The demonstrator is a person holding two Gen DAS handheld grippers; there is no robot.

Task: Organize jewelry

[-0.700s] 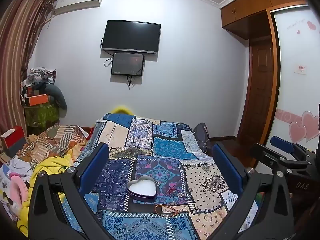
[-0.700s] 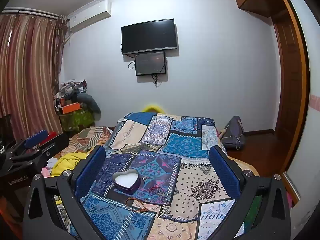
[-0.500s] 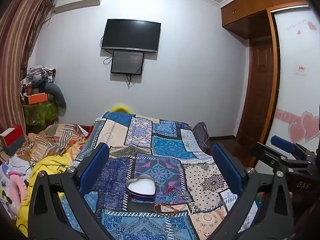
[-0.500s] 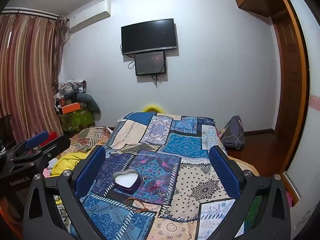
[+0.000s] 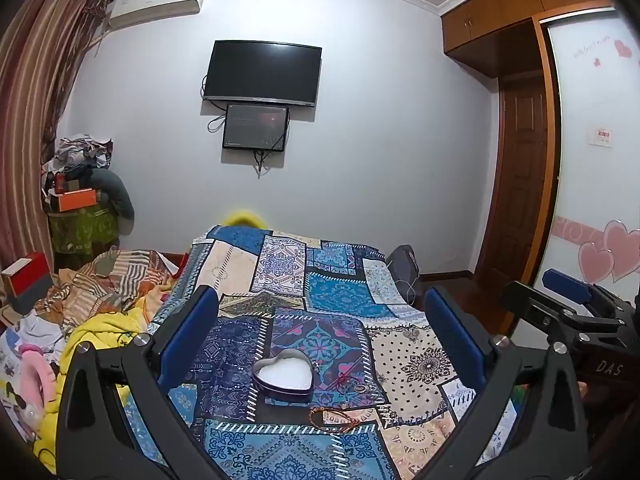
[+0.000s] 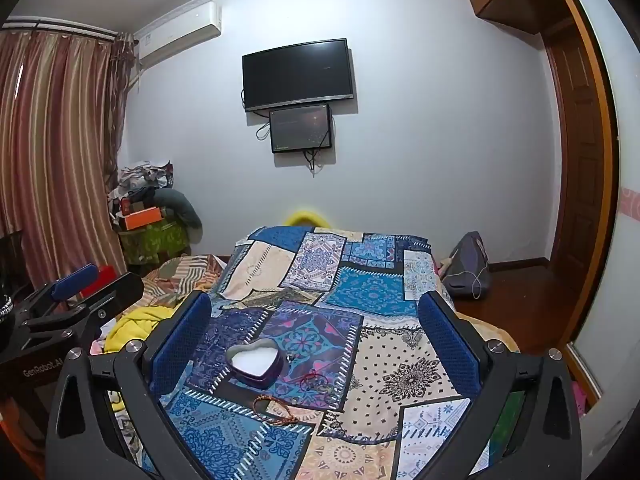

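Nothing sorted yet: heart tin (image 5: 283,376) empty, bracelet (image 5: 334,417) loose on bed (image 5: 344,296), left gripper (image 5: 320,344) and right gripper (image 6: 316,344) both wide open, empty.

- A dark television (image 5: 262,72) on the wall at 12 o'clock, a smaller screen (image 5: 256,126) just below it.
- An air conditioner (image 5: 158,2) at 11 o'clock.
- Striped curtains (image 6: 52,152) at 9 o'clock.
- A patchwork bedspread (image 5: 344,292).

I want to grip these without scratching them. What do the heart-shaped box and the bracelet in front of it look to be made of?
The heart-shaped box looks like thin metal tin: glossy dark wall, bright rim, white lining. The bracelet seems to be small brownish beads on a string, perhaps wood; too small to tell.
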